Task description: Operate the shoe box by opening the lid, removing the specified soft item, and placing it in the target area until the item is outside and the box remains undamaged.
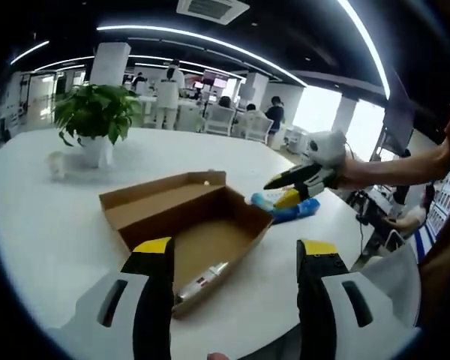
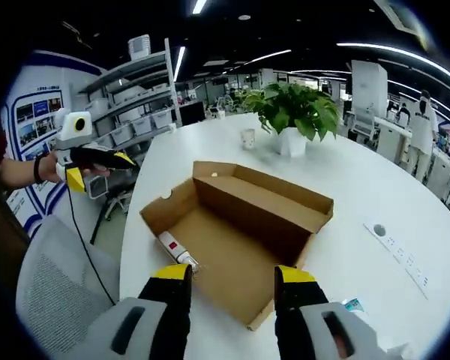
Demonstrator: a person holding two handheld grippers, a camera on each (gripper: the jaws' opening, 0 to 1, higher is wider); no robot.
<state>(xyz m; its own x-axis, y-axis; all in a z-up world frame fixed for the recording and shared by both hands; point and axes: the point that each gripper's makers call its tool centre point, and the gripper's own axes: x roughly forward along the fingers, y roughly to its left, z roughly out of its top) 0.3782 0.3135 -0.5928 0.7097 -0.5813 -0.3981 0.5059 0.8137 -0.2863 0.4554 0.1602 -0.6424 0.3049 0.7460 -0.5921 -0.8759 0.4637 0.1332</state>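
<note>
Jaws on the left gripper (image 1: pixel 235 259) are spread apart with nothing gripped, and the right gripper (image 2: pixel 232 286) is spread wide and empty too. An open cardboard shoe box (image 1: pixel 187 225) is seen on the white table (image 1: pixel 52 225), lid folded back. A small white tube-like item (image 2: pixel 174 251) with a red label is left lying inside, against one wall. In the left gripper view, the right gripper is held out over a blue soft item (image 1: pixel 289 208) that is laid on the table just beside the box. A potted plant (image 2: pixel 294 112) is parked further back, well apart from the box.
</note>
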